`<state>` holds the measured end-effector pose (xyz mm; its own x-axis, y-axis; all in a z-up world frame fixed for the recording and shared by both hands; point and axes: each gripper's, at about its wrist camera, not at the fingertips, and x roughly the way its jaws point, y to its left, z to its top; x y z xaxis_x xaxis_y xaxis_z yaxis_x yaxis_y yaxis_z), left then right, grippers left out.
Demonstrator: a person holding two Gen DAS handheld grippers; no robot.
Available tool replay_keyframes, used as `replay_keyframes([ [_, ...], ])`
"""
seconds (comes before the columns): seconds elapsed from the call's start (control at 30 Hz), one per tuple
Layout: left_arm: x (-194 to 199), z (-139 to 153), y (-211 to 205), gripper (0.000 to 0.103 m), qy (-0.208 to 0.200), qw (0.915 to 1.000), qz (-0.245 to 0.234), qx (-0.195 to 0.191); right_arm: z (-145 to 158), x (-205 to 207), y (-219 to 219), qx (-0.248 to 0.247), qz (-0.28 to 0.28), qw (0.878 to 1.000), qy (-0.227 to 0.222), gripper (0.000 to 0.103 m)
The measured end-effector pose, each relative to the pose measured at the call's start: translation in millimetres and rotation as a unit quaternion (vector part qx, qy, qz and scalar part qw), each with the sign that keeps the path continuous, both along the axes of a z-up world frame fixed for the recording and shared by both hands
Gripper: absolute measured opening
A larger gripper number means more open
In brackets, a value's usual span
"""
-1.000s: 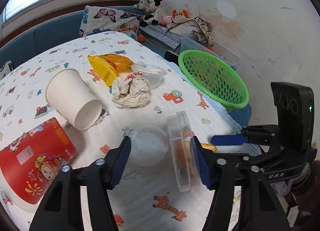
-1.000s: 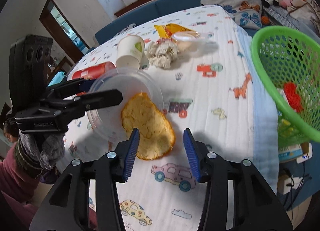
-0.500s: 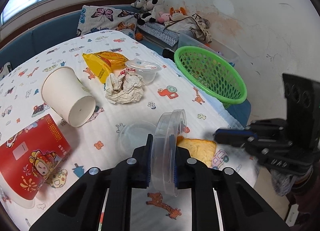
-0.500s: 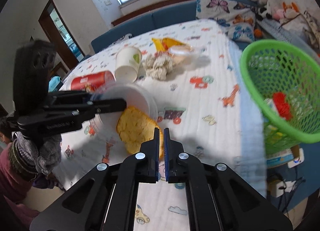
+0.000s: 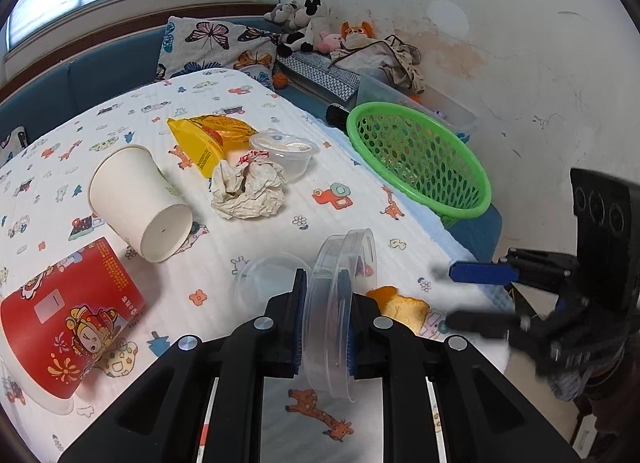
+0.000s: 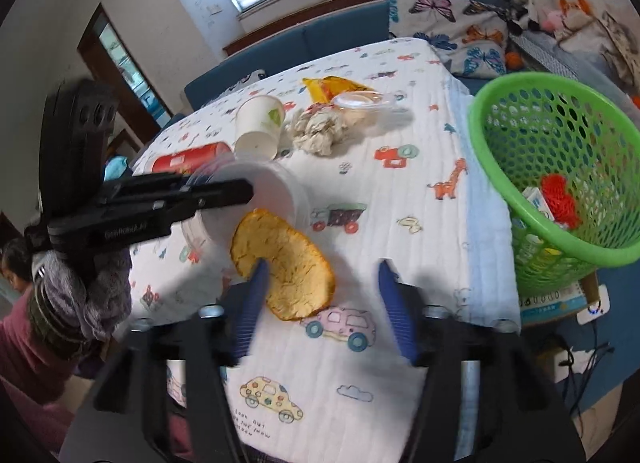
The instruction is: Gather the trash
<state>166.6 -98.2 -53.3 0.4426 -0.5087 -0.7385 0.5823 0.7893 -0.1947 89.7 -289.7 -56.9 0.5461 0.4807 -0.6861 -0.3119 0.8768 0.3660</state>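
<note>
While clamping clear lid (image 5: 338,303) edge-on in L gripper (image 5: 323,323), lowering wide-open R gripper (image 6: 322,303) astride orange peel (image 6: 284,263), heading for green basket (image 6: 520,199) w/ both.

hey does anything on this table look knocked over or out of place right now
Yes. The white paper cup lies tipped on its side, its base facing the camera, and the red printed paper tub beside it is toppled too. The clear plastic lid stands on edge only because the left gripper pinches it, next to the orange peel.
</note>
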Motion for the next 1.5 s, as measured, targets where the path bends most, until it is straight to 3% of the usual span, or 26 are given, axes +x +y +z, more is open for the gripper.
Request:
replay_keyframes([
  [0.1, 0, 2, -2, 0.015, -0.003, 1.0, -0.003, 0.0, -3, -2, 12, -0.012, 0.03, 0.999, -0.003, 0.07],
  [0.27, 0, 7, -5, 0.015, -0.007, 0.9999, -0.009, -0.003, -9, -3, 34, -0.067, 0.061, 0.996, -0.02, 0.076],
  [0.6, -2, 9, -11, 0.015, -0.011, 0.9996, -0.025, 0.001, -30, 17, 45, -0.091, 0.079, 0.993, -0.021, 0.077],
  [0.73, -1, 12, -11, 0.015, -0.015, 0.9996, -0.025, 0.001, -33, 18, 48, -0.092, 0.087, 0.992, -0.022, 0.058],
  [0.9, 2, 14, -9, 0.015, -0.016, 0.9997, -0.02, 0.001, -29, 10, 42, -0.087, 0.085, 0.992, -0.022, 0.049],
  [1.23, 11, 36, -22, 0.015, -0.033, 0.9992, -0.023, -0.007, -1, 4, 0, -0.059, 0.023, 0.998, -0.027, 0.046],
  [1.5, 24, 57, -57, 0.015, -0.045, 0.998, -0.041, -0.015, 22, 29, -92, -0.045, -0.109, 0.993, -0.025, 0.046],
])
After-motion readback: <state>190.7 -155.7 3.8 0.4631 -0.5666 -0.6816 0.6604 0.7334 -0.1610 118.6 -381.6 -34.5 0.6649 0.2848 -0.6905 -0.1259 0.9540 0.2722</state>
